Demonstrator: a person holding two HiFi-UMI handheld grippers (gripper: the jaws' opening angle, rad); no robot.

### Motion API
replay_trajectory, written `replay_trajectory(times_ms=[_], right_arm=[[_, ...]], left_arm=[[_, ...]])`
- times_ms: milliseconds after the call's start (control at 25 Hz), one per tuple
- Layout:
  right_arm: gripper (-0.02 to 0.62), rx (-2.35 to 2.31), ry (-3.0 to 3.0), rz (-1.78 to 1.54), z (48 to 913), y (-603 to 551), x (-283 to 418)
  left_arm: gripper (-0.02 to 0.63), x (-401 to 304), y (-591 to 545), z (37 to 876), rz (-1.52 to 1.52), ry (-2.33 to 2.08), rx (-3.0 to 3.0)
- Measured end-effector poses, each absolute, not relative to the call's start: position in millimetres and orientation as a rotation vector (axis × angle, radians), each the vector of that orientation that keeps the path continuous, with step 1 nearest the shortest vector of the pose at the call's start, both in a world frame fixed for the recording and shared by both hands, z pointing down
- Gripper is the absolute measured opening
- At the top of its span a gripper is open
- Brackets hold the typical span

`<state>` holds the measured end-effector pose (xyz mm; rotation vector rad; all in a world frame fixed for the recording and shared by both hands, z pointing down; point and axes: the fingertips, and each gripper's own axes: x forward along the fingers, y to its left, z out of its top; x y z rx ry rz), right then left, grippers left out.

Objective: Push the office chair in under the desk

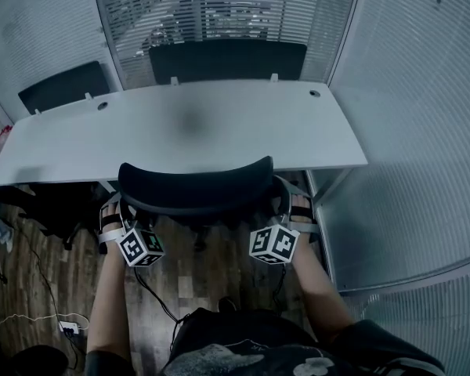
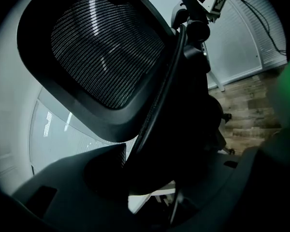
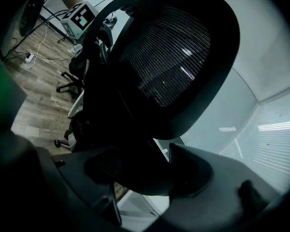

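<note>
Black office chair [image 1: 194, 185] clamped by two hand-held grippers [image 1: 119, 204] [image 1: 287, 204].

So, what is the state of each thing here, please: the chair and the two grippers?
Office chair: upright, backrest at the near edge of the desk.
Left gripper: shut on the chair's left side.
Right gripper: shut on the chair's right side.

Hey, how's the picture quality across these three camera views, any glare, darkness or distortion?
Head view: dim and bluish, lines bowed toward the edges, a soft dark smudge of shadow on the desk. Left gripper view: strong fisheye with black corners; the office chair mesh catches glints, its frame reads nearly black. Right gripper view: same fisheye, lower half murky.
</note>
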<state>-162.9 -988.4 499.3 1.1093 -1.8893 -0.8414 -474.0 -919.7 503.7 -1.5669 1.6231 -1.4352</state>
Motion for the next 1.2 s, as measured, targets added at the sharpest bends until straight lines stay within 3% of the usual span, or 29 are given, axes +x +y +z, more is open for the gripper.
replay_trajectory(times_ms=[1200], right_arm=[[0.293,1.136,-1.852,-0.876,489,-980,-154]], left_arm=[[0.258,-480,-913,500,-1.469,1.715,-1.477]])
